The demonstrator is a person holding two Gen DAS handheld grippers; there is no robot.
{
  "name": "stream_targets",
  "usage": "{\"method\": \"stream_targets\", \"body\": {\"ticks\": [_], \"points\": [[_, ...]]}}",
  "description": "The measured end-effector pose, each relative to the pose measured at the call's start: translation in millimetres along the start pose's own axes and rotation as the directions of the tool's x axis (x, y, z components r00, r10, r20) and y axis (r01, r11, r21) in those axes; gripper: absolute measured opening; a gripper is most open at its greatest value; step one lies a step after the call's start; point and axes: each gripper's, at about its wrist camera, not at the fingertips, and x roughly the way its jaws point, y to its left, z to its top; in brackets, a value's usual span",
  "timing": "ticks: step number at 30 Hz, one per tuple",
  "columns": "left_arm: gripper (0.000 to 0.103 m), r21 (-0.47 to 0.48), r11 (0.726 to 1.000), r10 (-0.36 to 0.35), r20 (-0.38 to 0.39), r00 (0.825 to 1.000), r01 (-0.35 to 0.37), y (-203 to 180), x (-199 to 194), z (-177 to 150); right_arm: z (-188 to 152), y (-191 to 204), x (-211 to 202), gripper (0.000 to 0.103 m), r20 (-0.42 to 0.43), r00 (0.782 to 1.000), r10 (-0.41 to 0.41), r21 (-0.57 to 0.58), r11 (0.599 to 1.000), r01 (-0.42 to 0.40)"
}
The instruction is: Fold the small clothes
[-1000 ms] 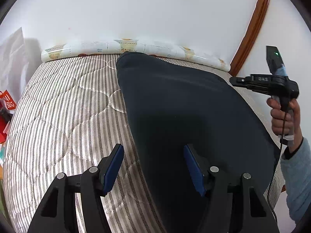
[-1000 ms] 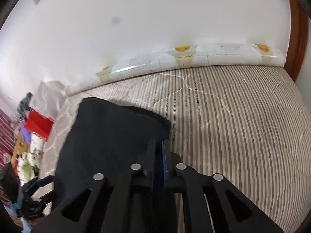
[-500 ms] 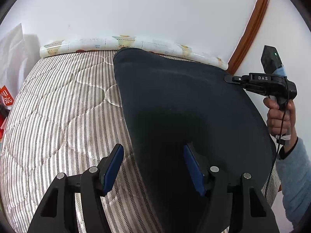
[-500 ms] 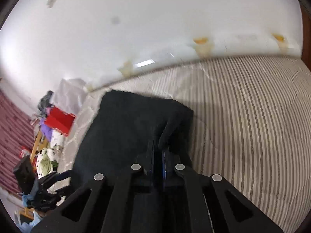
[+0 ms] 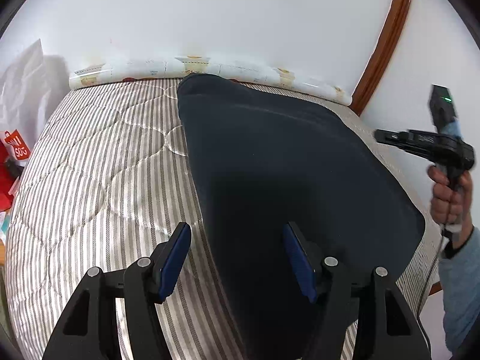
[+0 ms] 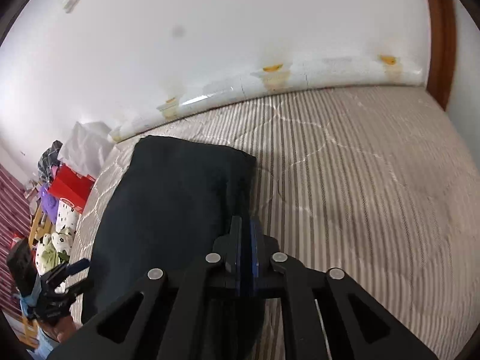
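Observation:
A dark navy garment (image 5: 285,165) lies spread flat on the striped mattress (image 5: 105,180). My left gripper (image 5: 237,259) hovers open over the garment's near left edge, one blue pad over the mattress and the other over the cloth. In the left wrist view my right gripper (image 5: 381,134) is at the far right, its tip just off the garment's right edge, with a hand (image 5: 450,195) on its grip. In its own view the right gripper (image 6: 246,240) is shut beside the garment (image 6: 174,204), with no cloth seen between the pads.
A rolled patterned sheet (image 5: 210,66) lies along the white wall at the mattress's far edge. A wooden door frame (image 5: 384,39) stands at the right. Red bags and piled clothes (image 6: 66,189) sit off the mattress's left side. Bare mattress (image 6: 360,180) stretches to the right of the garment.
The right gripper has slid rightwards off the garment's edge, and the cloth that bunched up at its fingers now lies flat. The left gripper has kept its place and stays open.

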Motion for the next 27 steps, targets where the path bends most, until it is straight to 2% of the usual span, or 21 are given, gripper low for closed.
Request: {"method": "stream_targets", "body": {"ticks": [1,2,5,8,9,10,11,14,15,17,19,21,22,23,26,27], "points": [[0.062,-0.002,1.0,0.001,-0.002,1.0,-0.001,-2,-1,-1,-6,4,-7,0.009,0.01,1.0,-0.005,-0.009,1.0,0.005],[0.062,-0.002,1.0,0.0,-0.004,1.0,0.0,-3,-1,-3,-12,7,-13,0.019,0.011,1.0,0.0,-0.014,1.0,0.0],[0.062,-0.002,1.0,0.011,-0.011,1.0,-0.011,-8,-4,-8,-39,19,-27,0.038,0.007,0.999,0.041,-0.028,0.999,-0.041],[0.062,-0.003,1.0,0.011,-0.017,1.0,-0.011,-12,-6,-13,-63,24,-26,0.041,0.001,1.0,0.027,-0.025,0.999,-0.027],[0.062,-0.002,1.0,0.016,-0.019,1.0,-0.016,-14,-7,-16,-69,23,-23,0.041,-0.007,1.0,0.019,-0.023,1.0,-0.019],[0.062,-0.002,1.0,0.021,-0.02,1.0,-0.021,-15,-8,-17,-77,20,-17,0.026,-0.02,1.0,-0.002,-0.018,1.0,0.002],[0.062,-0.002,1.0,0.03,-0.023,0.999,-0.03,-16,-9,-20,-82,17,-12,0.007,-0.014,1.0,-0.028,-0.021,0.999,0.027],[0.062,-0.008,0.998,0.057,-0.02,0.998,-0.057,-18,-19,-27,-95,6,-18,0.002,0.03,0.989,-0.143,0.015,0.99,0.143],[0.062,-0.011,0.998,0.064,-0.017,0.998,-0.064,-20,-23,-29,-98,5,-23,0.002,0.034,0.986,-0.161,0.026,0.987,0.161],[0.062,-0.015,0.996,0.086,-0.011,0.996,-0.086,-25,-33,-32,-106,5,-42,0.004,0.063,0.987,-0.149,0.057,0.988,0.146],[0.062,-0.02,0.995,0.096,0.008,0.995,-0.096,-33,-48,-36,-112,16,-64,0.006,0.104,0.977,-0.184,0.061,0.982,0.179],[0.062,-0.019,0.994,0.106,0.031,0.994,-0.106,-43,-65,-41,-119,32,-85,0.023,0.133,0.963,-0.232,0.054,0.972,0.227],[0.064,-0.019,0.993,0.114,0.038,0.993,-0.113,-47,-71,-43,-122,39,-95,0.04,0.143,0.956,-0.257,0.055,0.966,0.252],[0.068,-0.015,0.992,0.123,0.048,0.991,-0.122,-52,-79,-45,-127,48,-107,0.051,0.163,0.947,-0.275,0.051,0.961,0.271],[0.075,0.002,0.99,0.143,0.087,0.986,-0.144,-68,-108,-56,-139,72,-136,0.065,0.214,0.922,-0.322,0.008,0.945,0.328],[0.075,0.001,0.988,0.151,0.104,0.983,-0.152,-75,-120,-61,-145,80,-146,0.067,0.228,0.911,-0.343,-0.01,0.935,0.354]]}}
